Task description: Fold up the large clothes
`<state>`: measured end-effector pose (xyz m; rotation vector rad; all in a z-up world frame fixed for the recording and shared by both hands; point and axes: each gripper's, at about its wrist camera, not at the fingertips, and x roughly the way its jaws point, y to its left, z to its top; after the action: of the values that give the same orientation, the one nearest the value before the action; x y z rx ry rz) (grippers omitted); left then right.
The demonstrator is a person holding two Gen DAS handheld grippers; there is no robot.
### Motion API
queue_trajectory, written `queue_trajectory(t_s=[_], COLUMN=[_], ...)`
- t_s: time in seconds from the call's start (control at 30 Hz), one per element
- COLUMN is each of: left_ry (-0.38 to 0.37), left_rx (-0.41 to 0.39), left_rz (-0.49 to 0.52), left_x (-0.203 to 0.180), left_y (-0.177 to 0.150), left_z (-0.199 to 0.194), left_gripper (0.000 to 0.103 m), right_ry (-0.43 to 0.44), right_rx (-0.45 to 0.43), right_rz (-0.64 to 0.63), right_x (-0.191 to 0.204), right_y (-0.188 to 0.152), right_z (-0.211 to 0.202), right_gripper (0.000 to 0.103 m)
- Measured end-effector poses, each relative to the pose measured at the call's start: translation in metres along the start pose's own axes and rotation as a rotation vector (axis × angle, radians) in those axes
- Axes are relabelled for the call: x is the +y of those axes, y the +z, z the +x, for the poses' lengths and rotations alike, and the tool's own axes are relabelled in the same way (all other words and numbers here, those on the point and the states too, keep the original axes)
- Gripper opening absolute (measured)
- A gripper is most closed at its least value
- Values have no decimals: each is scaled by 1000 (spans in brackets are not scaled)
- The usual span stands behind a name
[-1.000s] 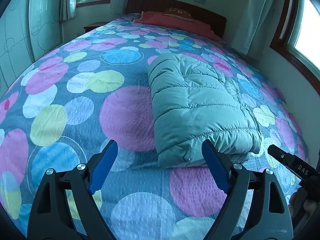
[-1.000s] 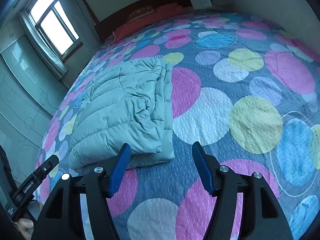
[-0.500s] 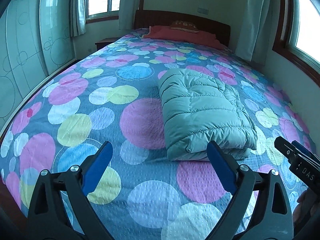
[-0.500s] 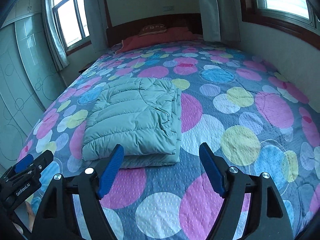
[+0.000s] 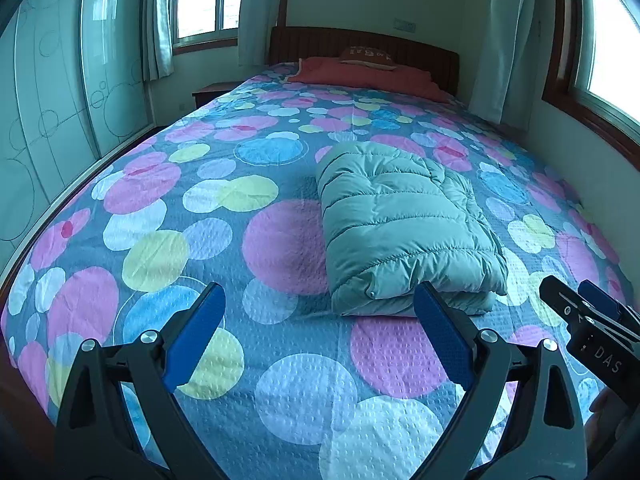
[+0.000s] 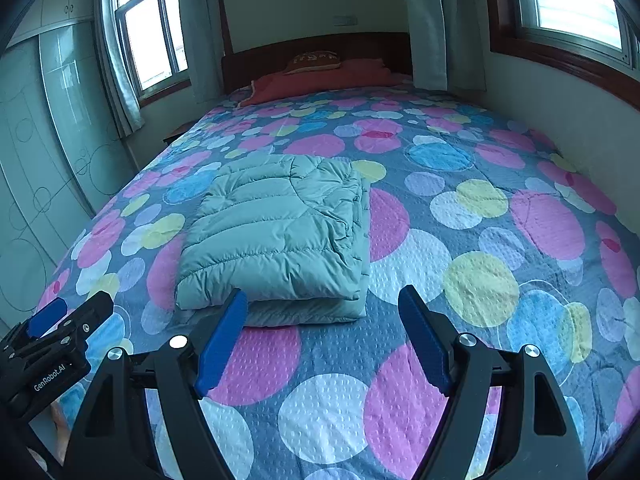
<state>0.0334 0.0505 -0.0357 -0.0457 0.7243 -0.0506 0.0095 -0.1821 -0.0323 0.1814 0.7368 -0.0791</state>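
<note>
Both the left hand-held gripper (image 5: 318,332) and right hand-held gripper (image 6: 322,338) have just opened and pulled back, empty, leaving the puffer jacket (image 5: 404,232) folded mid-bed (image 5: 168,208) toward the foot edge, suggesting folding complete.

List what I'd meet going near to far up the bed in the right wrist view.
right gripper → folded green puffer jacket → red blanket → brown pillow → wooden headboard

We see the pale green quilted jacket (image 5: 404,232) folded into a thick rectangular bundle, lying flat on the bedspread (image 5: 224,184).
</note>
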Motion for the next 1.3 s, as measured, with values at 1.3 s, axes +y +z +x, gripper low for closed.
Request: queue_trajectory(t_s=[1.3], left_ry=[23], left_rx=[-26], left_rz=[16], left_x=[-8], left_y=[1], left_z=[-7], left_gripper=[95], right_ry=[1], right_rx=[-13], right_rz=[-9], right_x=[3], right_y=[2], right_z=[-7], right_gripper=[77])
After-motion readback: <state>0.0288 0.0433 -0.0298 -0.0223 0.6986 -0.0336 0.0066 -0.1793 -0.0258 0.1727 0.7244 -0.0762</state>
